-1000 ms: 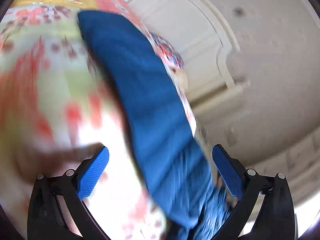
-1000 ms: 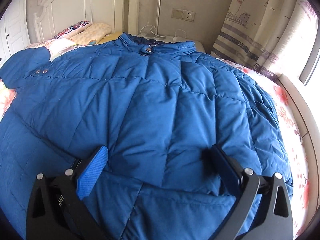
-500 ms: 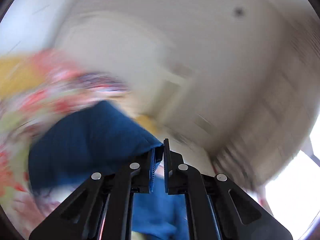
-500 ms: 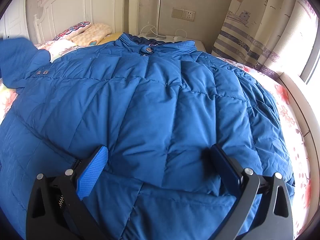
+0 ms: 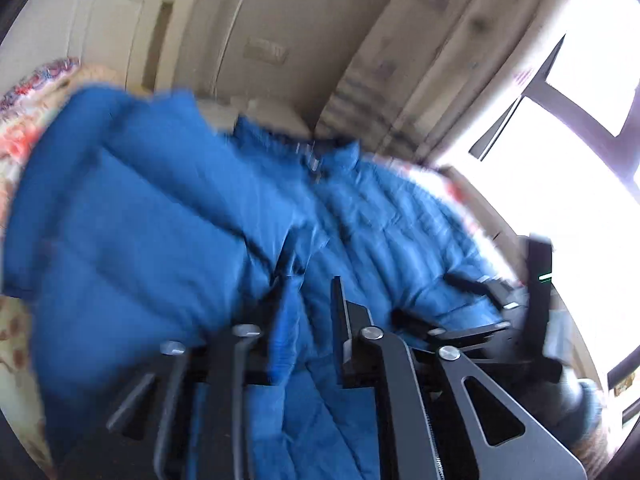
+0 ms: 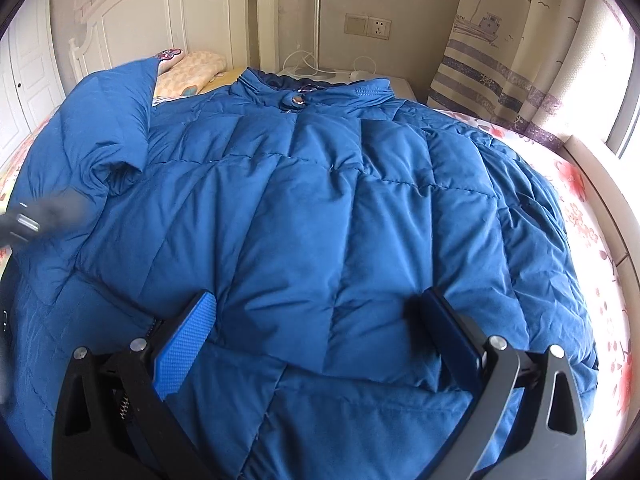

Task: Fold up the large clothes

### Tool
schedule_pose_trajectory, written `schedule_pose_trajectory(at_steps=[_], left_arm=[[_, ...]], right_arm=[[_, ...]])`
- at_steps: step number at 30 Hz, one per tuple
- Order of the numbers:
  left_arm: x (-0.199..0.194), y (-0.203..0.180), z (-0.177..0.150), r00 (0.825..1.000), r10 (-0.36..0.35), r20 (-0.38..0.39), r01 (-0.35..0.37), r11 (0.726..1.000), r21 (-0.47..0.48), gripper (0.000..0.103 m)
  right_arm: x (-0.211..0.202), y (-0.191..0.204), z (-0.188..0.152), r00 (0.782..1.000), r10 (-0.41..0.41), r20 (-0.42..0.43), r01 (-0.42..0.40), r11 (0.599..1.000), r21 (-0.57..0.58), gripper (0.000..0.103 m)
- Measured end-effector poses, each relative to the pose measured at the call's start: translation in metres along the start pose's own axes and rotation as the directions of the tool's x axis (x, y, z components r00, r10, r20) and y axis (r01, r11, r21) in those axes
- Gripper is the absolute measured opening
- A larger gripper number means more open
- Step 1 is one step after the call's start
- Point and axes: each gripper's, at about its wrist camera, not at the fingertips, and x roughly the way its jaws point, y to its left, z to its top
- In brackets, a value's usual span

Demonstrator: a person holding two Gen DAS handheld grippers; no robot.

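Up close, the left wrist view was blurred. The left gripper (image 5: 308,300) had its jaws nearly together and just opening, with a fold of the blue jacket (image 5: 152,216) bunched between them; the blur hid whether the pads actually pressed the cloth. That fold belonged to a sleeve (image 5: 120,184), raised and carried over the jacket's body. The rest of the jacket ran away from the claw toward its collar (image 5: 320,152), which lay near the far wall. Off to the right, the black frame of the right gripper (image 5: 496,308) rested on the jacket beside a bright window (image 5: 568,184). Flowered bedding (image 5: 16,148) showed at the left edge. No container appeared in this view, and no writing could be read.

Over in the right wrist view, the picture was sharp. The right gripper (image 6: 316,320) stood wide apart and grasped nothing, its blue pads (image 6: 184,344) resting on the jacket (image 6: 320,208) low on its front. The jacket lay flat on the bed (image 6: 580,216), buttoned, collar (image 6: 316,84) toward the headboard (image 6: 168,16). Its sleeve (image 6: 104,120) stood lifted at the far left, with the blurred tip of the left gripper (image 6: 28,220) just below. A pillow (image 6: 192,72) lay beyond the sleeve, a wall socket (image 6: 368,26) above the collar, and a curtain (image 6: 500,40) printed with boats to the right. No readable label showed anywhere.
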Motion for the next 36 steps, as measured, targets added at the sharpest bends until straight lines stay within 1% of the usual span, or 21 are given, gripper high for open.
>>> schedule_pose_trajectory(at_steps=[3, 4, 5, 7, 9, 10, 11, 12, 13, 14, 16, 19, 21, 23, 28, 29, 31, 32, 34, 35, 36], left_arm=[[-0.063, 0.013, -0.002, 0.975, 0.01, 0.221, 0.003, 0.998, -0.058, 0.014], [-0.082, 0.026, -0.008, 0.956, 0.088, 0.281, -0.05, 0.989, -0.139, 0.014], [-0.088, 0.036, -0.015, 0.941, 0.165, 0.294, -0.104, 0.972, -0.21, 0.014], [-0.097, 0.069, -0.035, 0.909, 0.323, 0.263, -0.204, 0.896, -0.393, 0.014], [-0.088, 0.084, -0.05, 0.9, 0.379, 0.214, -0.255, 0.859, -0.445, 0.014], [-0.078, 0.089, -0.056, 0.885, 0.424, 0.195, -0.304, 0.841, -0.447, 0.014], [-0.074, 0.095, -0.059, 0.887, 0.433, 0.161, -0.318, 0.826, -0.465, 0.014], [-0.073, 0.106, -0.06, 0.904, 0.406, 0.133, -0.293, 0.815, -0.499, 0.014], [-0.076, 0.112, -0.06, 0.905, 0.405, 0.132, -0.285, 0.805, -0.52, 0.014], [-0.081, 0.116, -0.062, 0.894, 0.424, 0.142, -0.287, 0.788, -0.545, 0.014], [-0.087, 0.125, -0.065, 0.89, 0.431, 0.149, -0.274, 0.767, -0.58, 0.014], [-0.081, 0.141, -0.073, 0.899, 0.421, 0.121, -0.257, 0.73, -0.634, 0.014], [-0.079, 0.148, -0.072, 0.901, 0.421, 0.103, -0.251, 0.701, -0.667, 0.014], [-0.08, 0.153, -0.077, 0.904, 0.415, 0.105, -0.238, 0.691, -0.683, 0.014], [-0.089, 0.149, -0.076, 0.898, 0.417, 0.14, -0.217, 0.695, -0.685, 0.014], [-0.09, 0.15, -0.078, 0.897, 0.417, 0.148, -0.209, 0.695, -0.688, 0.014], [-0.091, 0.15, -0.078, 0.898, 0.412, 0.155, -0.198, 0.693, -0.693, 0.015], [-0.09, 0.15, -0.077, 0.899, 0.41, 0.152, -0.199, 0.693, -0.693, 0.015], [-0.089, 0.148, -0.075, 0.898, 0.413, 0.154, -0.204, 0.699, -0.685, 0.015], [-0.089, 0.145, -0.074, 0.894, 0.418, 0.161, -0.209, 0.707, -0.675, 0.022], [-0.09, 0.143, -0.072, 0.889, 0.427, 0.168, -0.217, 0.713, -0.667, 0.072]], right_arm=[[0.0, -0.001, 0.0, 1.0, 0.001, 0.001, -0.001, 1.0, 0.0, 0.1], [0.0, -0.001, 0.0, 1.0, 0.001, 0.0, -0.001, 1.0, 0.0, 0.1], [0.0, -0.001, 0.0, 1.0, 0.0, 0.0, 0.0, 1.0, -0.001, 0.1], [0.0, 0.0, 0.0, 1.0, -0.001, 0.001, 0.001, 1.0, -0.001, 0.1], [0.0, 0.0, 0.0, 1.0, -0.002, 0.002, 0.002, 1.0, -0.002, 0.1], [0.0, 0.0, 0.0, 1.0, -0.003, 0.002, 0.003, 1.0, -0.003, 0.1], [0.0, 0.0, 0.0, 1.0, -0.006, 0.003, 0.006, 1.0, -0.005, 0.1], [-0.002, 0.001, 0.0, 1.0, -0.013, 0.01, 0.013, 1.0, -0.008, 0.1], [-0.005, 0.003, 0.0, 0.999, -0.024, 0.024, 0.024, 1.0, -0.013, 0.1], [-0.01, 0.005, -0.001, 0.998, -0.036, 0.047, 0.037, 0.999, -0.018, 0.099], [-0.033, 0.016, -0.005, 0.986, -0.063, 0.155, 0.071, 0.997, -0.044, 0.096], [-0.068, 0.058, -0.01, 0.96, 0.041, 0.275, 0.011, 0.983, -0.185, 0.096], [-0.081, 0.105, -0.015, 0.949, 0.078, 0.305, 0.04, 0.932, -0.361, 0.096], [-0.077, 0.151, -0.018, 0.951, 0.09, 0.296, 0.077, 0.857, -0.509, 0.096], [-0.035, 0.213, -0.011, 0.97, 0.062, 0.233, 0.101, 0.772, -0.628, 0.093], [-0.026, 0.215, -0.007, 0.975, 0.045, 0.216, 0.104, 0.77, -0.629, 0.072], [-0.028, 0.202, 0.004, 0.977, 0.111, 0.181, 0.013, 0.82, -0.573, 0.05], [-0.038, 0.188, 0.01, 0.966, 0.176, 0.187, -0.055, 0.853, -0.518, 0.032], [-0.066, 0.14, 0.024, 0.922, 0.317, 0.223, -0.234, 0.914, -0.332, 0.024], [-0.082, 0.103, 0.031, 0.877, 0.4, 0.264, -0.358, 0.913, -0.196, 0.023], [-0.092, 0.073, 0.034, 0.838, 0.451, 0.308, -0.446, 0.89, -0.091, 0.022]])
